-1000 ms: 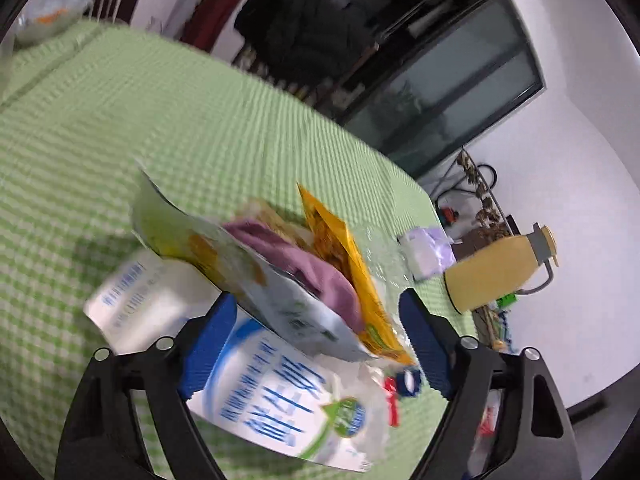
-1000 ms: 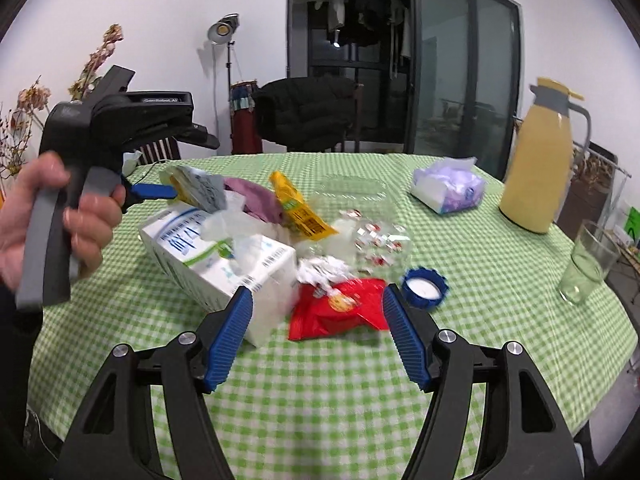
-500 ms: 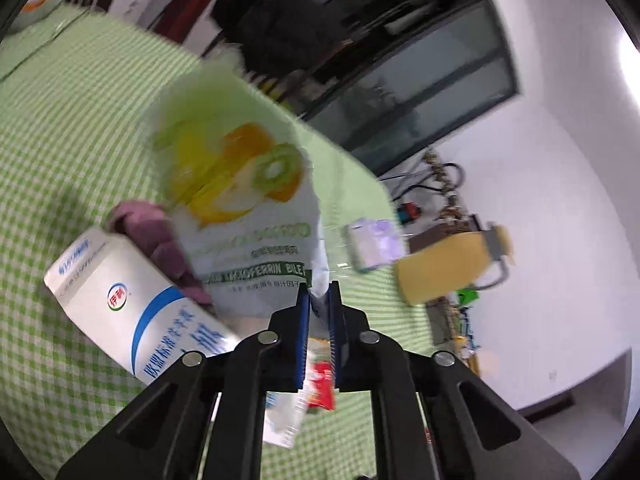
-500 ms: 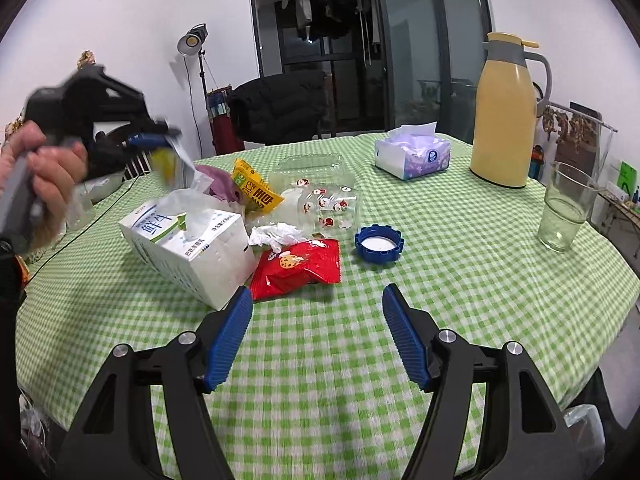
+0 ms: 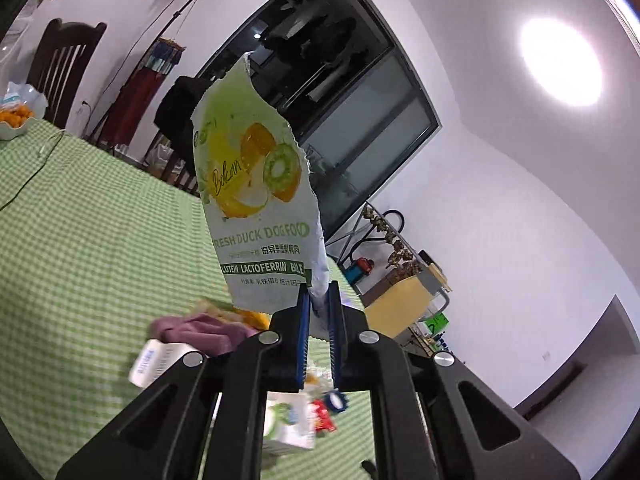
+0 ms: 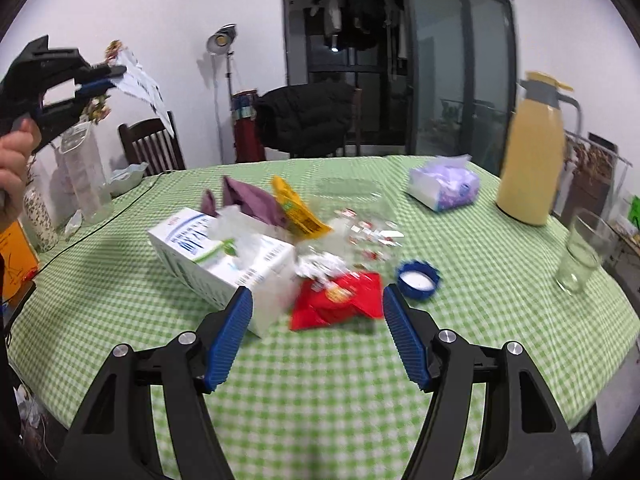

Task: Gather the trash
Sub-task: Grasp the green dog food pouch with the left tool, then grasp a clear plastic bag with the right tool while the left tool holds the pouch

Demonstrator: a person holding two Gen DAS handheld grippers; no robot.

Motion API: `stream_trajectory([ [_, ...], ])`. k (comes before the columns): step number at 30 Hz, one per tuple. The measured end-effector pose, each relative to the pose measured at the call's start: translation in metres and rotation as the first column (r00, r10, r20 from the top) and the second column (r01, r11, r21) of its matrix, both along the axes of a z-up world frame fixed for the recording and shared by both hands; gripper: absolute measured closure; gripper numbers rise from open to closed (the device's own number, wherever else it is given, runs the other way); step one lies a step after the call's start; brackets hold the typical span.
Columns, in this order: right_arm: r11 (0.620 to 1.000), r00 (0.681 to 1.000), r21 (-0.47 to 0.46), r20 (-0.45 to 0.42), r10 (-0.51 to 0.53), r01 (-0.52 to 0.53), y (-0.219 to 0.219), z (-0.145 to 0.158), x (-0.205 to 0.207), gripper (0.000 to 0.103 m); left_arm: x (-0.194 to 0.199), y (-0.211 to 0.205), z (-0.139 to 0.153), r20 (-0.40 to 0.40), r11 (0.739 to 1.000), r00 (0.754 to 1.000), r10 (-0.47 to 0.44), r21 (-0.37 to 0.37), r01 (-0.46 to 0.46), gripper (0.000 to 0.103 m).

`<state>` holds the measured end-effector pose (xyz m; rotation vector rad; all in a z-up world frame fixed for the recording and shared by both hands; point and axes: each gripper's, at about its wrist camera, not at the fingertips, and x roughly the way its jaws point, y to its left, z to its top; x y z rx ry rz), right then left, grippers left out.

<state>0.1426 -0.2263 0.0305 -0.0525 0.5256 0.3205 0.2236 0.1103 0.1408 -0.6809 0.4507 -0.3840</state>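
- biggest risk imo: the left gripper (image 5: 318,312) only has the torn green-and-white dog food pouch (image 5: 256,200) by its bottom corner, and the rest sticks up floppy. A quick swing could make the slick foil slide out or tear more at the ripped top edge
- no bin or bag visible in either view, so can't tell where the pouch is meant to go. Long carry = more chance of dropping it
- left gripper: jaws pinched nearly together w/ the pouch between the blue pads, held up in the air well above the green checked tablecloth (image 6: 320,392)
- right gripper (image 6: 318,340): jaws wide apart, nothing in them, hovering near the table edge, aimed at the crumpled red snack wrapper (image 6: 340,300)
- rest of the trash on the table: white-and-blue milk carton (image 6: 216,256), blue bottle cap (image 6: 418,280), yellow packet (image 6: 296,210)
- empty drinking glass (image 6: 580,256) sits off to the side, a wide sweep could knock it
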Motion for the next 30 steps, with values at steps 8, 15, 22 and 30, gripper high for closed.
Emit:
stream_trajectory([
  [8,0.996,0.996,-0.007,-0.019,0.092,-0.092,0.053,0.004,0.04,0.038,0.002,0.038,-0.049,-0.092,1.0,0.996,0.005,-0.018,-0.007,0.097],
  [15,0.995,0.989,-0.022,-0.112,0.098,-0.102,0.089,-0.014,0.087,0.051,-0.002,0.052,-0.063,-0.099,1.0,0.995,-0.004,-0.031,0.001,0.097],
  [22,0.997,0.995,-0.03,-0.073,0.064,-0.066,0.089,0.006,0.092,0.101,-0.009,0.051,-0.055,-0.088,1.0,0.996,-0.014,-0.006,0.014,0.097],
  [30,0.999,0.991,-0.022,0.126,0.04,-0.038,0.051,0.079,0.046,0.101,-0.022,0.024,-0.027,-0.016,0.998,0.999,-0.05,0.034,0.05,0.097],
])
